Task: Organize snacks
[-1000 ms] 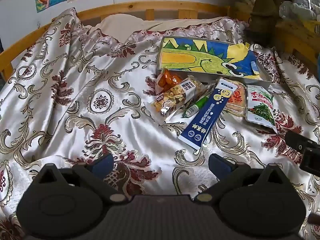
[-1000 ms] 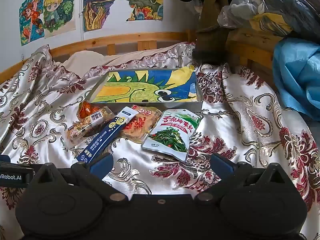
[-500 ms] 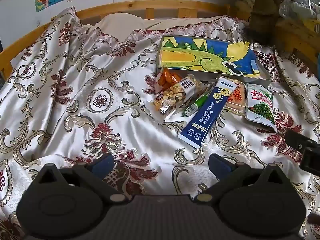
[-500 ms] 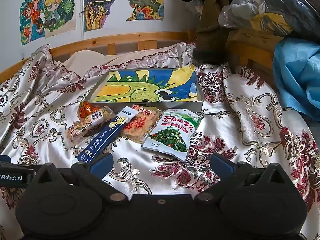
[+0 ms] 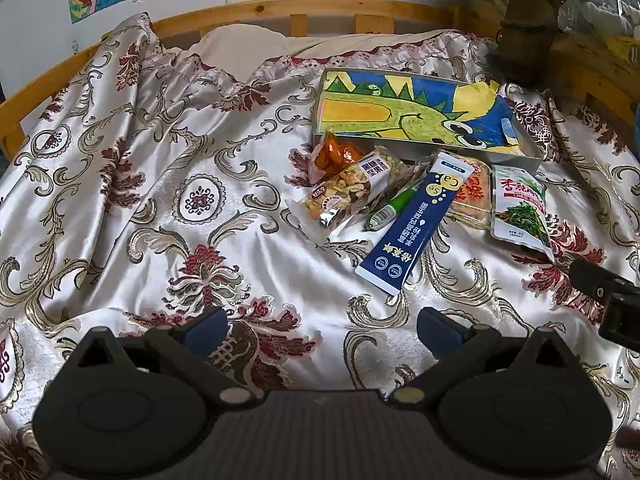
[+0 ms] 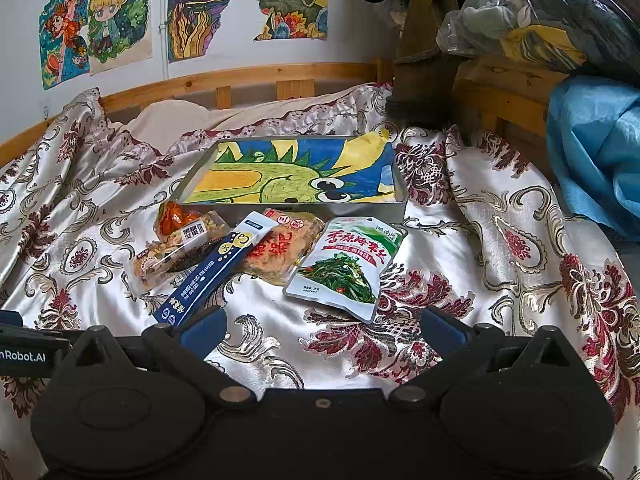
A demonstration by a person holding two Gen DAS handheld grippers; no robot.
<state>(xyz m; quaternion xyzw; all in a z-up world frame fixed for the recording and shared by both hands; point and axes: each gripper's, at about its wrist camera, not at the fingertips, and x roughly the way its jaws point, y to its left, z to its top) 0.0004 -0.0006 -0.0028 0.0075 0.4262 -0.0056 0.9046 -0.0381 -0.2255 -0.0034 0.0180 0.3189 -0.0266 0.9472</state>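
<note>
Fingers apart, clear of tray edge

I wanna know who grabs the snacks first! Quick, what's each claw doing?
Left claw: open, holding nothing, above the bedspread.
Right claw: open, holding nothing.

The bedspread is shiny silver-white with gold scrolls and dark red flowers. The tray holds a drawing — a green spiky creature on blue and yellow. One long packet is navy with white print; another pouch is white with green leaves and red lettering.
</note>
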